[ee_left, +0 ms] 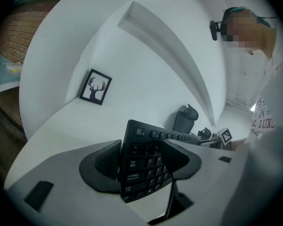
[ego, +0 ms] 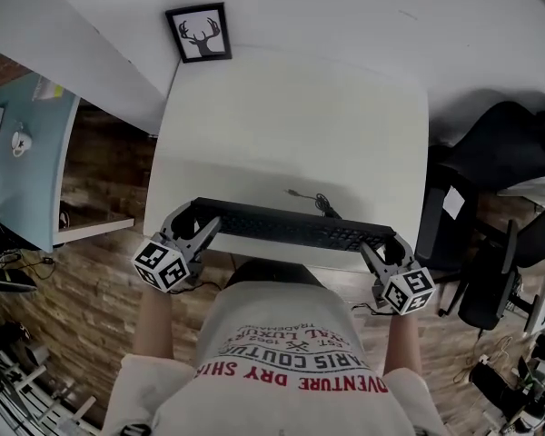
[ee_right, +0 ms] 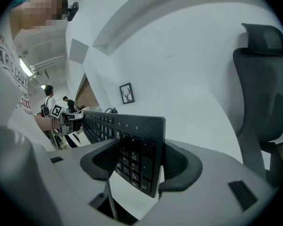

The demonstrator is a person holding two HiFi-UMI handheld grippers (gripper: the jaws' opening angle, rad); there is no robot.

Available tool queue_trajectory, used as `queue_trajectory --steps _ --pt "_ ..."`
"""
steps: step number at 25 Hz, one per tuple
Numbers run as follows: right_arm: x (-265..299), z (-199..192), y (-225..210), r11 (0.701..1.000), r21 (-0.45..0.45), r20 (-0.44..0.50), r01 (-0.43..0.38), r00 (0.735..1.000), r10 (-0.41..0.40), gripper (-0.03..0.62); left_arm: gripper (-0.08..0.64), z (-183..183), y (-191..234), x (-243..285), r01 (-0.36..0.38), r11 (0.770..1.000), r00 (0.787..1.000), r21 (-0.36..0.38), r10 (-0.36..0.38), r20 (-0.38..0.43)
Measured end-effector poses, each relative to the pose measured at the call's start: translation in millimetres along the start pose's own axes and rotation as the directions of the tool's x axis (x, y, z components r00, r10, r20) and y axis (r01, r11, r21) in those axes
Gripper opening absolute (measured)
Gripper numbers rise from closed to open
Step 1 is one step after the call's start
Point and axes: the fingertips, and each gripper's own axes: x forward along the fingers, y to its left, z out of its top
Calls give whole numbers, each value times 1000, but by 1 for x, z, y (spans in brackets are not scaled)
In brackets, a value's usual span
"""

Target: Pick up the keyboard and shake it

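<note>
Clearly the left tongs [ego: 195, 226] are clamped on the left end of the keyboard [ego: 295, 225], and the right tongs [ego: 388, 249] grip its right end the same way. It hangs tilted between them, over the near edge of the desk [ego: 291, 125]. The pick-up looks done; the shaking is left.

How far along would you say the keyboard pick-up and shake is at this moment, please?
Done: left gripper and right gripper each clamp one end of the keyboard. In hand: it is held at the near edge of the table, seemingly just off the surface, though that is hard to confirm. Left: the shaking; one still shows none.
</note>
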Motion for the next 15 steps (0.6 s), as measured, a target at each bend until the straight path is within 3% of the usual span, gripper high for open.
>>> queue_trajectory --steps 15 --pt "51 -34 -29 991 133 -155 -15 987 35 275 265 -35 43 39 -77 993 987 -84 65 -146"
